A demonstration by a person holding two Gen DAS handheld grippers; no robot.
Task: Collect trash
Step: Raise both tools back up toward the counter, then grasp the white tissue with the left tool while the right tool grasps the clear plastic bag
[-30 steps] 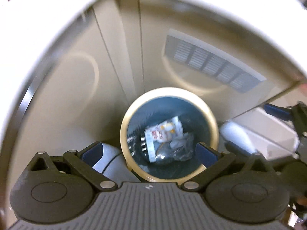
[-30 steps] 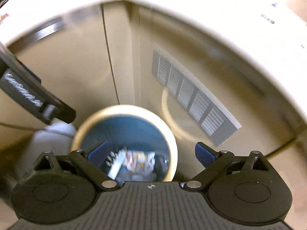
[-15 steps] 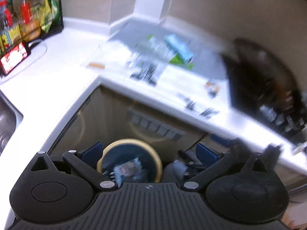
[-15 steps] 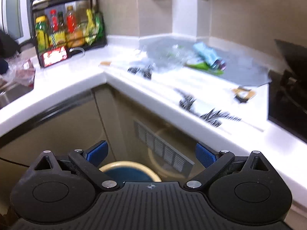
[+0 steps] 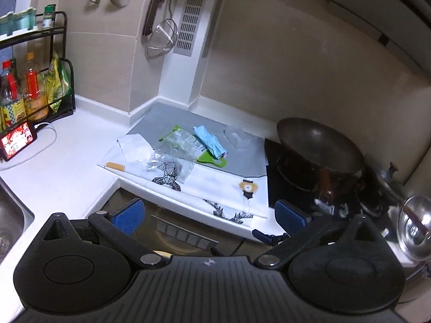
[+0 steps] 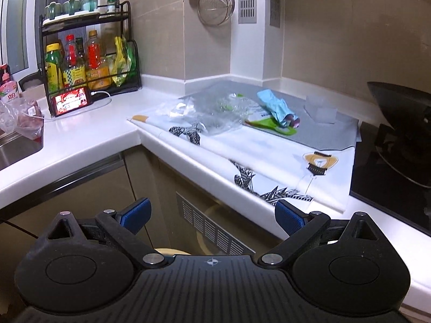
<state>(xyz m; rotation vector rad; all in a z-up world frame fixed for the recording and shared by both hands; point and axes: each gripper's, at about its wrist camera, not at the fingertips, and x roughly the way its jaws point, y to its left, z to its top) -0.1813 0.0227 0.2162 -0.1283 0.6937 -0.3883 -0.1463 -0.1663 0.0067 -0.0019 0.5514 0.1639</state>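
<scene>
Trash lies on the counter corner: a crumpled clear plastic bag [image 5: 177, 145] [image 6: 215, 113], a light blue wrapper [image 5: 210, 141] [image 6: 277, 106], white crumpled paper [image 5: 134, 148] and a small clear plastic piece [image 5: 238, 137] [image 6: 320, 109]. They rest on a grey mat [image 5: 242, 161] [image 6: 323, 132] and a printed white cloth [image 5: 215, 185] [image 6: 269, 156]. My left gripper [image 5: 208, 214] and my right gripper [image 6: 212, 212] both stand open and empty, below the counter edge. Only a sliver of the trash bin's rim [image 6: 164, 250] shows under the right gripper.
A black wok [image 5: 317, 145] [image 6: 404, 113] sits on the stove at the right, a metal lid [image 5: 416, 226] beside it. A bottle rack [image 6: 89, 53] [image 5: 35, 80] and a phone [image 6: 71, 99] stand at the left, by the sink [image 5: 8, 215]. Utensils hang on the wall.
Both grippers have risen and tilted up from looking down into the trash bin to facing the counter. Both are still open and empty.
</scene>
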